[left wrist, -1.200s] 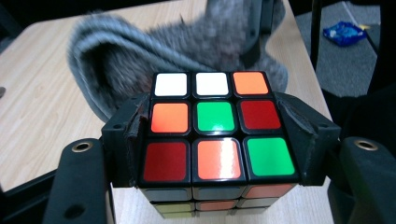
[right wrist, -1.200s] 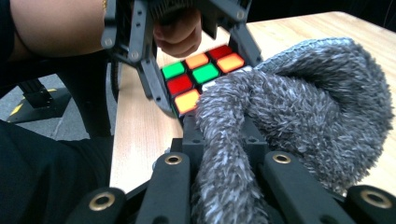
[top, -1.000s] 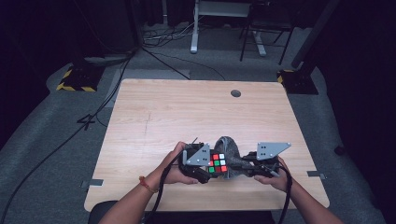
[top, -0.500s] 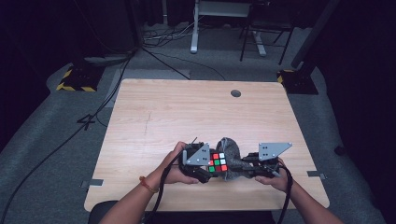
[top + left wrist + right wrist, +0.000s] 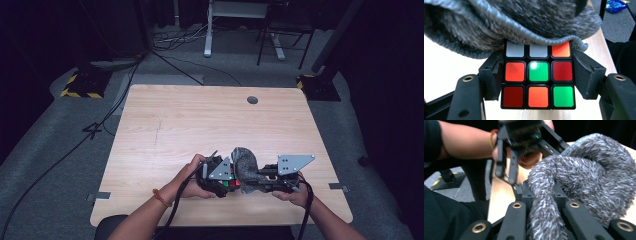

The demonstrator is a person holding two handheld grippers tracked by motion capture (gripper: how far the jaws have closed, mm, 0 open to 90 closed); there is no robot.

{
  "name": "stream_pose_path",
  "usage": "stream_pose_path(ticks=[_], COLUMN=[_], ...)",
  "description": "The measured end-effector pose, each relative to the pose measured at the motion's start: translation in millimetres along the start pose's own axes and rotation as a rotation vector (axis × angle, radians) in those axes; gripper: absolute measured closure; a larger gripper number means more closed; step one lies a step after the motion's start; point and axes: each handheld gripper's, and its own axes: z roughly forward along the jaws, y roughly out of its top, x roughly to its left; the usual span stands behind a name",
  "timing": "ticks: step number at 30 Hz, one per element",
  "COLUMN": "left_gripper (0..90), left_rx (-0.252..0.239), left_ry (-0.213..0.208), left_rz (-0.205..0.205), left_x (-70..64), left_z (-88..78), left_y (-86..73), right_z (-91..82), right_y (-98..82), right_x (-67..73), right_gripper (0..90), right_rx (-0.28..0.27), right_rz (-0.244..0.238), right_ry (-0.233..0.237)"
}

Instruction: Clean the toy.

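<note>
High view shows a wooden table (image 5: 200, 125), and near its front edge the person's two hands meet. Next in size is a grey fuzzy cloth (image 5: 245, 165) — the right gripper (image 5: 546, 220) pinches a fold of it between its jaws, draping it over a puzzle cube (image 5: 538, 75). The left gripper (image 5: 538, 77) clamps that cube by its sides — red, orange, green and white tiles face its camera.
</note>
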Motion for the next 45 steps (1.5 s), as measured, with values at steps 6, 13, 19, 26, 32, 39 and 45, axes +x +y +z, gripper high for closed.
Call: stream_pose_path(ticks=[6,13,19,26,32,39,45], left_gripper=[33.8,33.6,33.0,33.1,33.5,33.5,33.5], left_rx=[-0.100,-0.124,-0.043,0.002,0.014,-0.099,-0.154], left_ry=[0.026,0.030,0.034,0.031,0.032,0.066,0.051], left_rz=[-0.034,-0.042,0.000,0.006,0.003,-0.023,-0.022], left_x=[7.1,7.5,1.1,-0.5,0.9,7.8,7.0], left_z=[-21.0,-25.1,-11.4,-3.7,-0.2,-23.9,-31.1], left_y=[-0.9,-1.6,3.0,3.8,2.6,2.5,4.0], right_z=[0.3,2.8,5.9,6.9,10.4,-1.0,9.4], right_y=[-18.1,-19.3,-7.9,4.7,7.7,-11.2,-29.8], right_x=[-19.3,-18.6,-5.3,5.7,7.6,-12.4,-26.6], right_gripper=[78.3,78.2,78.2,78.3,78.2,78.0,77.9], right_rx=[0.102,0.073,0.051,0.023,0.020,0.105,0.157], right_rz=[0.073,0.072,0.027,-0.020,-0.031,0.027,0.099], right_ry=[-0.053,0.000,0.033,0.034,0.028,-0.075,-0.033])
